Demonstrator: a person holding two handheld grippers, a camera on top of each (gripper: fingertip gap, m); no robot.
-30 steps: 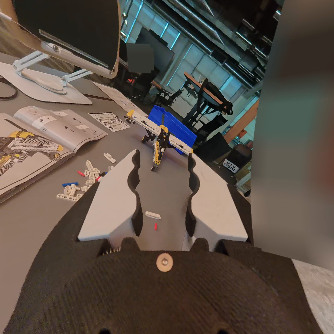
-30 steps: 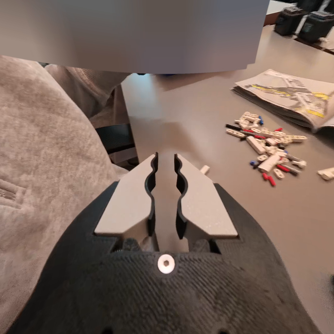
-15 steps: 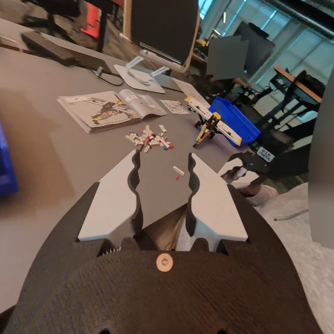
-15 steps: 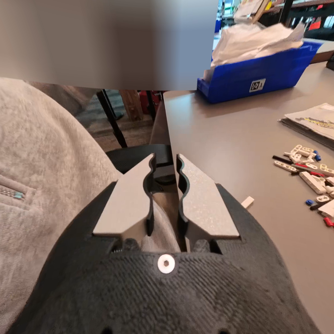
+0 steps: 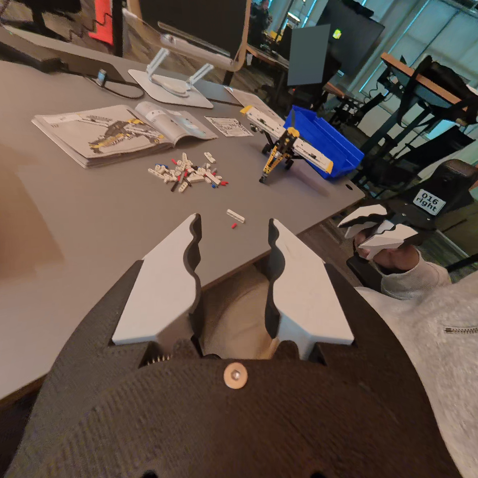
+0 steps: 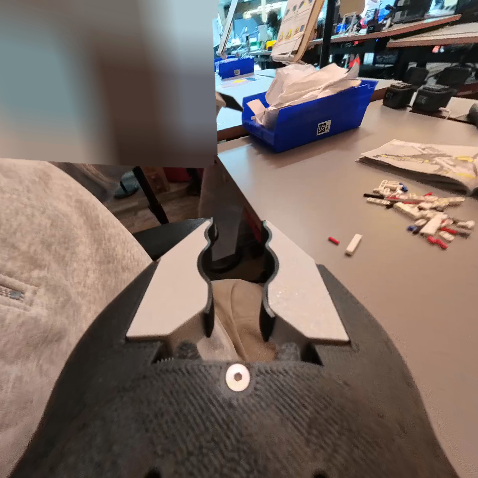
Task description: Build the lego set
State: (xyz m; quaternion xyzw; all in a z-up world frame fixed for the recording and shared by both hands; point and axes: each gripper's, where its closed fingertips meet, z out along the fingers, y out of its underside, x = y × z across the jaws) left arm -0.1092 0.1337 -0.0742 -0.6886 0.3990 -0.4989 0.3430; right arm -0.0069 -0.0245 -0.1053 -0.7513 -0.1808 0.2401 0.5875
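A partly built yellow, black and white lego plane [image 5: 284, 141] stands on the grey table [image 5: 103, 232] at the far right. A pile of loose white, red, blue and black pieces [image 5: 186, 173] lies mid-table and also shows in the right wrist view [image 6: 424, 214]. A single white beam [image 5: 235, 216] and a red pin [image 5: 234, 225] lie nearer the front edge; both show in the right wrist view, the beam [image 6: 353, 244] and the pin [image 6: 333, 240]. My left gripper [image 5: 234, 219] is open and empty above the table's front edge. My right gripper [image 6: 237, 223] is open and empty, off the table beside the person's lap; it also shows in the left wrist view [image 5: 354, 239].
An open instruction booklet [image 5: 116, 132] lies behind the pile. A blue bin [image 5: 323, 139] sits behind the plane. Another blue bin with paper [image 6: 310, 121] stands at the table's left end. A monitor stand [image 5: 170, 85] and a sticker sheet [image 5: 227, 126] are at the back. The person's grey sleeve [image 5: 413, 279] is at right. The pin [image 6: 333, 240] lies around 15 cm away from my right fingertips. Seen from the left wrist view [image 5: 234, 225] as well.
Both grippers have drawn back from the table toward the person, so more of the table shows. The right gripper's jaws have opened wider. The left gripper stays open.
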